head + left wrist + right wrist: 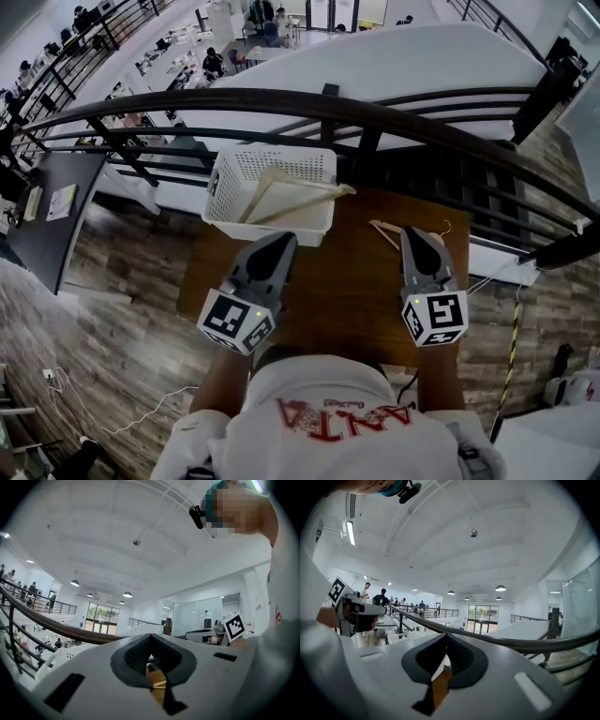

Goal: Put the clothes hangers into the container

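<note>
Our right gripper [418, 234] and left gripper [280, 240] both have jaws together, empty. The loose hanger [384, 231] lies touching or just beside the right jaws' tips, apparently crosswise, well nearer them. The basket [225, 187] stands just beyond the left jaws.

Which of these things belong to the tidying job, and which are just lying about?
Job: white basket; wooden hangers already in it; one hanger left on the table.
Just there: black railing; dark desk on the floor below.
</note>
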Available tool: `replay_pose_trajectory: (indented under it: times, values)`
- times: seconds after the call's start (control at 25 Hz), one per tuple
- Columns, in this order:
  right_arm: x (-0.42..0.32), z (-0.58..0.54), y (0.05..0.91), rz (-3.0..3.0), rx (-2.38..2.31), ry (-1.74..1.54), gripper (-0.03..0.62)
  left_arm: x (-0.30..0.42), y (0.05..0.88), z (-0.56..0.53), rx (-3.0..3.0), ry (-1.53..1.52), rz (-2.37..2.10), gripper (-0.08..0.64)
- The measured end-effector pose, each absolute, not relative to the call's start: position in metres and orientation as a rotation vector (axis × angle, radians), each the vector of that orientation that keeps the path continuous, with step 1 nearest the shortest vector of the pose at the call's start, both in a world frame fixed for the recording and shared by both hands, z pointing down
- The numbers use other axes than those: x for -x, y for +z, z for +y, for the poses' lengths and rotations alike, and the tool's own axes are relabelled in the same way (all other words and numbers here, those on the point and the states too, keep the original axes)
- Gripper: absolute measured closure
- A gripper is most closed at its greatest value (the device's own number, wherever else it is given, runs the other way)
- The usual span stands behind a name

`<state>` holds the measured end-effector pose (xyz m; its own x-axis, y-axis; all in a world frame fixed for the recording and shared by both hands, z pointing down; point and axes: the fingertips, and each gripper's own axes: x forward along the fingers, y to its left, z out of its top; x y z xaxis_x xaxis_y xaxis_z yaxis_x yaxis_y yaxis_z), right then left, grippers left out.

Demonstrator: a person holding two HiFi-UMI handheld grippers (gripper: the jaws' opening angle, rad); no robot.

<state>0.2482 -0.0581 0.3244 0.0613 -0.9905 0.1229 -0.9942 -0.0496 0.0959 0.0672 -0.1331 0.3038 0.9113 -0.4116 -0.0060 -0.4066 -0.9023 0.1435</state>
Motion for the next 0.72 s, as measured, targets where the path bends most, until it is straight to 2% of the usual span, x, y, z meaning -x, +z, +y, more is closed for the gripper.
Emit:
replay_pose_trajectory:
  times: [0.48,0.64,0.72]
  values:
    - [-0.381,0.023,0.401,-1.644,-2.31,0.345,0.582,-0.17,0.336,-0.09,-2.939,0.063,-0.335,0.552]
    - [-0.423,0.046,0.441,-1.519,-2.268,0.479,0.484,-0.207,0.352,-0.078,-2.922,0.123,-0.27,0.552]
    - [-0.438,0.052,0.459,-1.494,-2.246,0.531,0.472,-0.225,0.362,-0.075,-2.915,0.15,-0.247,0.552]
